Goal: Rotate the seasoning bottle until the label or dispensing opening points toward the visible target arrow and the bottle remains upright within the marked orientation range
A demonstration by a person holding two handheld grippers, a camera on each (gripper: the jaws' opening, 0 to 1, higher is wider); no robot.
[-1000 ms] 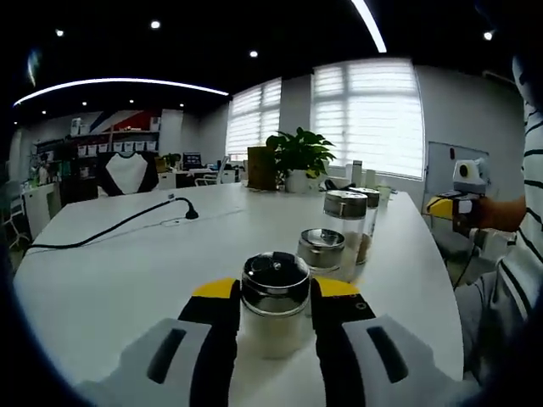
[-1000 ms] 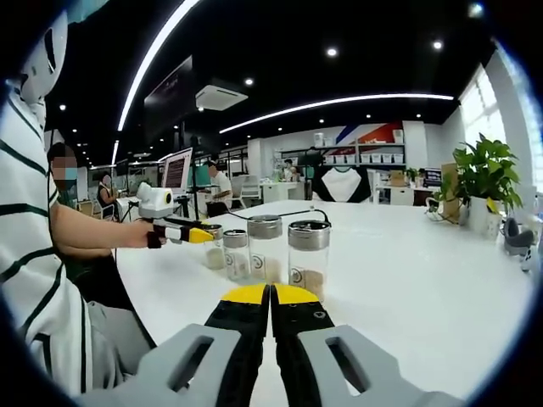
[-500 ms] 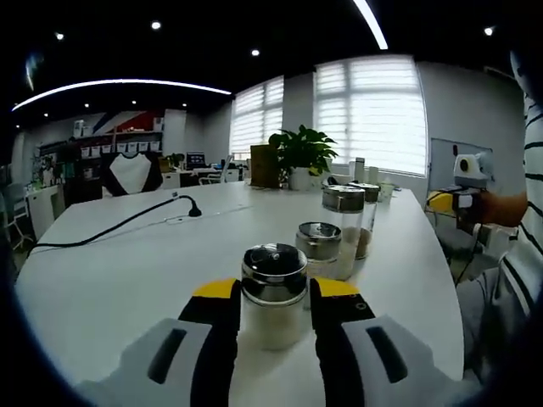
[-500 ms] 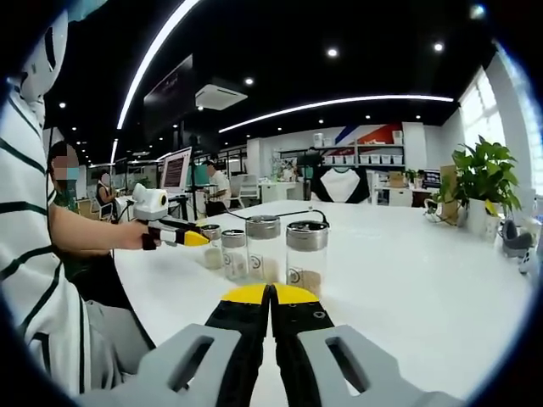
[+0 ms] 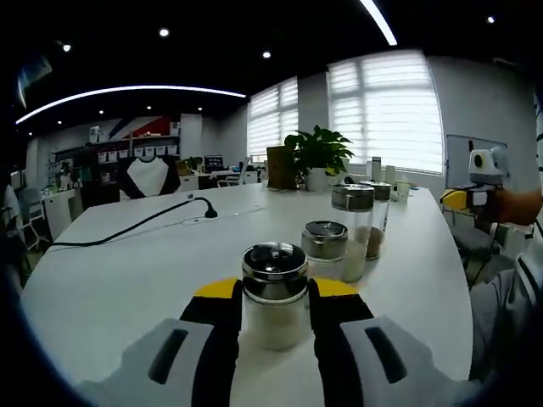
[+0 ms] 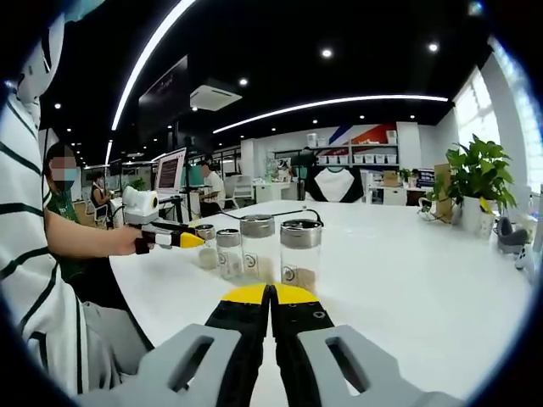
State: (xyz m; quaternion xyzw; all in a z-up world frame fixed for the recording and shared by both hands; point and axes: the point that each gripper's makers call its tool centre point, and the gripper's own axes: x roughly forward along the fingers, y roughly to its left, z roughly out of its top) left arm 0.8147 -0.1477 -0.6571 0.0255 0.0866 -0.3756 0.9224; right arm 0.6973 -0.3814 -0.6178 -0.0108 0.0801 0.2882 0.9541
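Both left gripper [image 5: 273, 298] jaws clamp the upright seasoning bottle [image 5: 274, 295]

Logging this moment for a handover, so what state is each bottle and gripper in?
Left gripper: shut on the nearest seasoning bottle.
Nearest seasoning bottle: upright, capped, white contents.
Three other seasoning bottles: upright in a row, capped, untouched.
Right gripper: jaws shut, empty, short of the row.

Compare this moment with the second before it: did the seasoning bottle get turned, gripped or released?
No visible change. The left tool stays clamped on the nearest seasoning bottle, upright on the table; whether it turned cannot be told. The right tool stays shut and empty. Both views only drifted slightly.
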